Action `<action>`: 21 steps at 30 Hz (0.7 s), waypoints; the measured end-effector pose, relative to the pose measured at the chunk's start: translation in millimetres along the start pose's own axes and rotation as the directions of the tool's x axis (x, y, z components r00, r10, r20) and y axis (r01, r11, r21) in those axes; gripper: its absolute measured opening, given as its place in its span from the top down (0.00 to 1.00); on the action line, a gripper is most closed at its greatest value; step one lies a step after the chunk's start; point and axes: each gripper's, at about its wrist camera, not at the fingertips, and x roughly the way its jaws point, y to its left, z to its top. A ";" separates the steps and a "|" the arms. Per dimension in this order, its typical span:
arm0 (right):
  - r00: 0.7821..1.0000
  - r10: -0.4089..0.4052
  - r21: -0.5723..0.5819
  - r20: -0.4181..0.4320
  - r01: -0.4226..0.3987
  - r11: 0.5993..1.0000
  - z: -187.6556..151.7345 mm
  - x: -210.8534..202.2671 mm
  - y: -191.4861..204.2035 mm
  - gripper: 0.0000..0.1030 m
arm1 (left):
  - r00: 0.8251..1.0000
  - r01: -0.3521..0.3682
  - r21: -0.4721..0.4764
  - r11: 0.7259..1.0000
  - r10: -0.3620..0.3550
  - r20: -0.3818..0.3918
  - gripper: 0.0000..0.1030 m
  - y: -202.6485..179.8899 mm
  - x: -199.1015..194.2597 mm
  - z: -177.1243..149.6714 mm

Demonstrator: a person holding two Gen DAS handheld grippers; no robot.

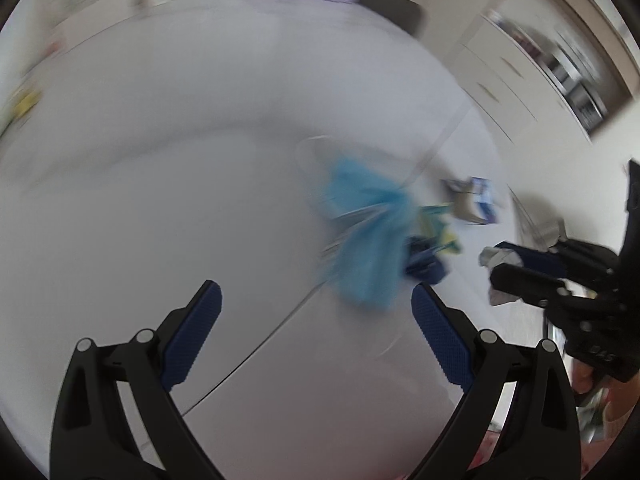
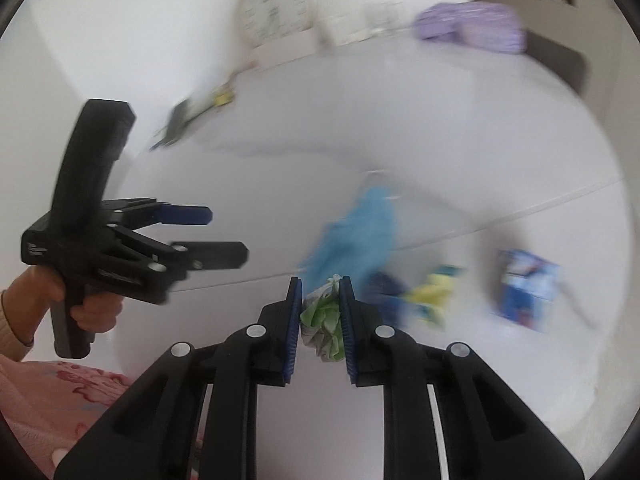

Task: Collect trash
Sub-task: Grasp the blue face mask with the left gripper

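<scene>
A person is holding two grippers over a white bench (image 2: 500,380) strewn with trash. The right gripper (image 2: 320,312) is clamping its fingers (image 2: 294,320) on a crumpled green and white wrapper (image 2: 322,320), which is sitting squeezed between the blue pads near the camera. The left gripper (image 1: 316,324) is standing with its fingers (image 1: 192,332) spread wide and gripping nothing, its handle wrapped in a hand (image 2: 94,308) at the left of the right wrist view. Farther out on the bench, a blurred light-blue plastic bag (image 2: 356,236) is lying just beyond the right gripper's tips, with a dark blue scrap (image 2: 384,288) and a yellow wrapper (image 2: 430,292) beside it to the right and a small blue and white carton (image 2: 524,284) farther right. A round clock (image 2: 276,12) and a purple bundle (image 2: 472,28) are resting at the far edge.
</scene>
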 end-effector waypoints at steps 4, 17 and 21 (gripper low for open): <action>0.995 -0.101 0.081 0.025 0.098 0.992 -11.1 -29.1 -35.1 0.81 | 1.000 0.020 0.103 0.995 -0.019 -0.016 0.15 -35.5 30.7 29.4; 0.984 -0.170 0.296 0.055 0.146 0.944 -42.8 -35.1 -76.9 0.81 | 0.983 0.065 0.075 0.995 -0.051 -0.179 0.82 -43.8 71.5 56.7; 0.985 -0.151 0.318 0.084 0.118 0.941 -50.1 -39.4 -78.3 0.81 | 0.982 0.117 0.030 0.993 -0.111 -0.150 0.82 -40.4 46.9 63.3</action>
